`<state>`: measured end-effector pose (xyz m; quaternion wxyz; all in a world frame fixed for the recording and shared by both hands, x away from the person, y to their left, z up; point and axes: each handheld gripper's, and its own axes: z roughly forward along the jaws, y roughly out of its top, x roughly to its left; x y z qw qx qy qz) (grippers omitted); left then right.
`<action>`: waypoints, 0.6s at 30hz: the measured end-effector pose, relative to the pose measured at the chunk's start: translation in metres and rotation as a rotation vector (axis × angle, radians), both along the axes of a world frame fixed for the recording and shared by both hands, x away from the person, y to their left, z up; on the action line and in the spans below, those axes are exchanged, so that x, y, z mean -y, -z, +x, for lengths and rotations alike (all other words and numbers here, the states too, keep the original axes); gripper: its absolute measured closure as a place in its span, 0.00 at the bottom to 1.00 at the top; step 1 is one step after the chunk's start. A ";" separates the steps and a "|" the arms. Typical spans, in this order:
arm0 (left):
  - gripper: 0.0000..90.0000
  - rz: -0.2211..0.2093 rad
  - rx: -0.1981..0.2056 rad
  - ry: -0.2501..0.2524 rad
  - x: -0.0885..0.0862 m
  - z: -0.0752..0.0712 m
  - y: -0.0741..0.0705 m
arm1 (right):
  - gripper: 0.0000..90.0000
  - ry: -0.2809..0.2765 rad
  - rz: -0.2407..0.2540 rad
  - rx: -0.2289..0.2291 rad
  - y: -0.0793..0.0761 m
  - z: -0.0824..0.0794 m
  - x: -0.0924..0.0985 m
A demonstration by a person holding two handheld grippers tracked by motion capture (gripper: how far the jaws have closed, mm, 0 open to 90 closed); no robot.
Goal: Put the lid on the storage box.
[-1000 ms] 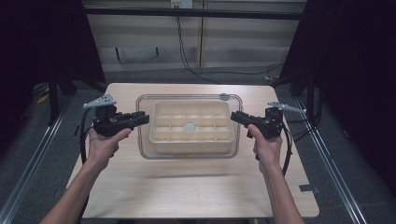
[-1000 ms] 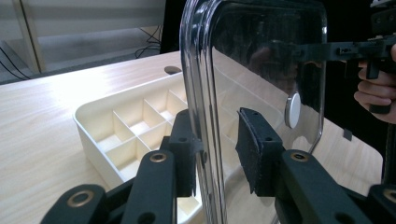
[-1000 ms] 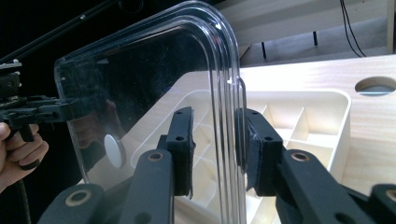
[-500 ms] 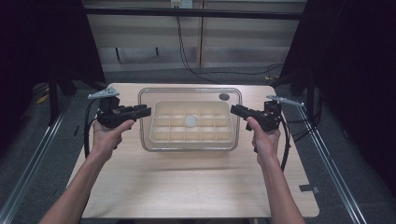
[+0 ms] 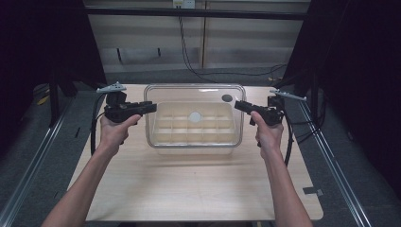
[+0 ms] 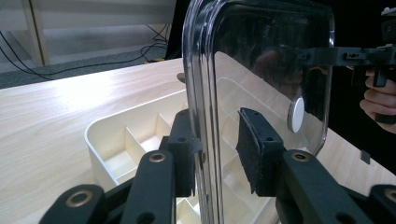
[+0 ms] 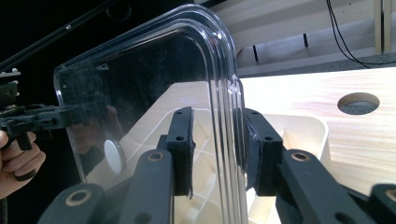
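A clear plastic lid (image 5: 196,92) with a white round knob (image 5: 195,116) hangs over a cream compartment tray (image 5: 194,150) on the wooden table. My left gripper (image 5: 150,108) is shut on the lid's left edge and my right gripper (image 5: 239,105) on its right edge. In the left gripper view the black jaws (image 6: 217,149) straddle the lid's rim (image 6: 203,93), with the tray (image 6: 121,140) below. The right gripper view has its jaws (image 7: 217,149) clamped on the lid's rim (image 7: 229,84) above the tray (image 7: 299,126).
The wooden table (image 5: 189,189) has a round hole (image 5: 227,98) near its far side, beyond the tray. Metal rails run along both table sides. Cables trail on the floor behind the table. The tray's compartments look empty.
Both hands have carried the lid away from the person, toward the table's far side. The tray has stayed in place. The grip on both edges is unchanged.
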<state>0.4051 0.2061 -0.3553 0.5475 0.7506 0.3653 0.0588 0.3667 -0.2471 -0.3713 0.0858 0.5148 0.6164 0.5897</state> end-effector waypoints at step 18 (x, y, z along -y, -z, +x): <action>0.74 0.015 -0.039 -0.026 0.003 0.018 0.009 | 0.75 0.005 0.012 -0.041 0.013 0.020 0.001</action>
